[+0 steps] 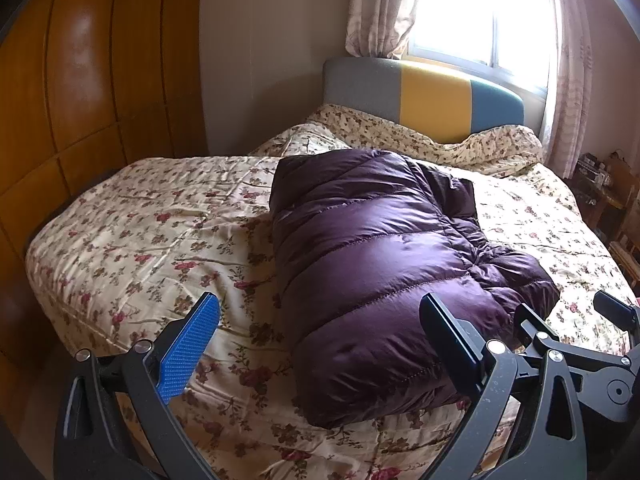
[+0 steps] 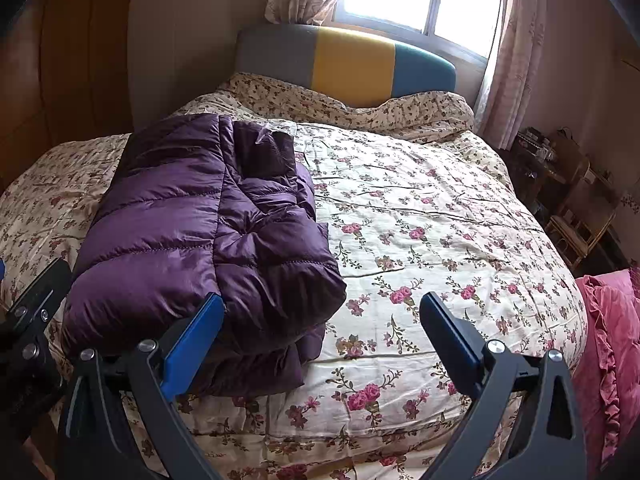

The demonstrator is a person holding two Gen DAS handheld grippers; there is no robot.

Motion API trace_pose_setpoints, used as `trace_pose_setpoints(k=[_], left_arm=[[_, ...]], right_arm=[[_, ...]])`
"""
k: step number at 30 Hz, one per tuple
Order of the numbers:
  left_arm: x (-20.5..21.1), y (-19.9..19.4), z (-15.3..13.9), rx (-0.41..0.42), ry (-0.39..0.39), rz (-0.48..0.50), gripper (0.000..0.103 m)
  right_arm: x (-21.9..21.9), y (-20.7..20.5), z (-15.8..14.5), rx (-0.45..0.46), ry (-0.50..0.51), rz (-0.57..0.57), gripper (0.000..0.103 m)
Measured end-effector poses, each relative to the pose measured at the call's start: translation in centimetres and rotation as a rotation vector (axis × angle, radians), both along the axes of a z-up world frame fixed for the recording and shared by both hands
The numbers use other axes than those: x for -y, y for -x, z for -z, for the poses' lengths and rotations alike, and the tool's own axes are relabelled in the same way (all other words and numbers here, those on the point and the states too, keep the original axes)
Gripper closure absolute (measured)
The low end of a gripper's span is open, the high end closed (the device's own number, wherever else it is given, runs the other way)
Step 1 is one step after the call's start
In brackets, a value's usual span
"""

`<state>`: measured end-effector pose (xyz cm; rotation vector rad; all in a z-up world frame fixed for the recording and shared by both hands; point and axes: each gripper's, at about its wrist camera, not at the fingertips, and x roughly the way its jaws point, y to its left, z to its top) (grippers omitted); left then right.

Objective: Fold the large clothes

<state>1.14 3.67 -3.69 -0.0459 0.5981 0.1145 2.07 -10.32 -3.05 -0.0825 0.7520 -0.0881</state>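
A purple quilted down jacket (image 1: 380,264) lies folded into a long bundle on the floral bedspread (image 1: 152,240). It also shows in the right wrist view (image 2: 192,248), left of centre. My left gripper (image 1: 320,320) is open and empty, held above the near end of the jacket. My right gripper (image 2: 322,320) is open and empty, just right of the jacket's near end, over the bedspread (image 2: 440,240). The right gripper also shows at the right edge of the left wrist view (image 1: 576,320).
A grey, yellow and teal headboard (image 1: 432,96) stands at the far end under a bright window (image 1: 480,8). A wooden wardrobe (image 1: 80,100) lines the left side. A pink ruffled cloth (image 2: 608,320) and wooden furniture (image 2: 568,208) are at the right.
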Motion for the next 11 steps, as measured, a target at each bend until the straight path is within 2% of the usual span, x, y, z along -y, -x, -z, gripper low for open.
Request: trace_pose_setpoints(k=[11], left_arm=[[-0.28, -0.36, 0.33, -0.026, 0.004, -0.014, 0.005]], right_arm=[[-0.11, -0.19, 0.14, -0.008, -0.006, -0.005, 0.005]])
